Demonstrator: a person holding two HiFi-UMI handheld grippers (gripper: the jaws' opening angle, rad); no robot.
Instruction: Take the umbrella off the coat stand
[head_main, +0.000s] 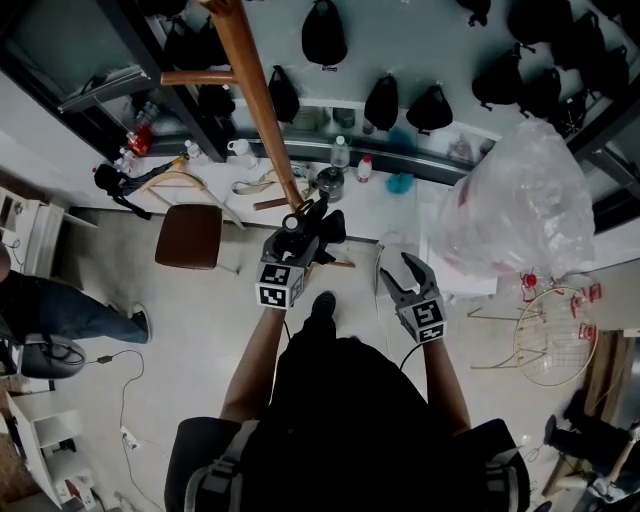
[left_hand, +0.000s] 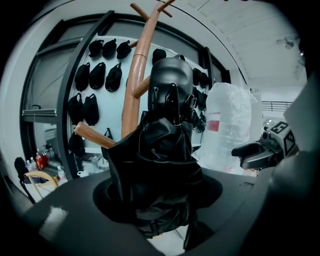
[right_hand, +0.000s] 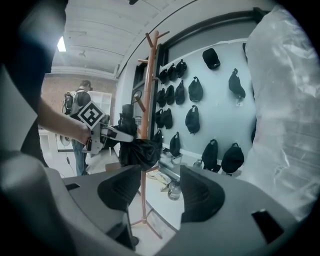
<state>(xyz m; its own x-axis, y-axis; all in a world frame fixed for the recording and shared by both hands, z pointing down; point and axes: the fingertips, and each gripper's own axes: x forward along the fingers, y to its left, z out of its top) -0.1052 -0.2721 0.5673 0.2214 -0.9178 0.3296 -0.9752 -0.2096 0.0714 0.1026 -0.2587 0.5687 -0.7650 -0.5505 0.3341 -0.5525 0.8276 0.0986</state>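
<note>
our left gripper (left_hand: 157, 200) is shut tight on the black umbrella (left_hand: 160, 150). the umbrella is a soft, crumpled bundle of shiny cloth. it is just beside the smooth, round, brown wooden pole of the coat stand (left_hand: 134, 85). our right gripper (right_hand: 160, 192) has its fingers wide apart with nothing in them. on the right is a big, crinkly, see-through plastic bag (head_main: 520, 200). we cannot tell what is in it.

My left claw (head_main: 303, 228) clamps the umbrella (left_hand: 160, 165), bare forearm (head_main: 255, 360) stretched forward. Beside it my right claw (head_main: 398, 272) points slightly down, jaws apart and empty.
</note>
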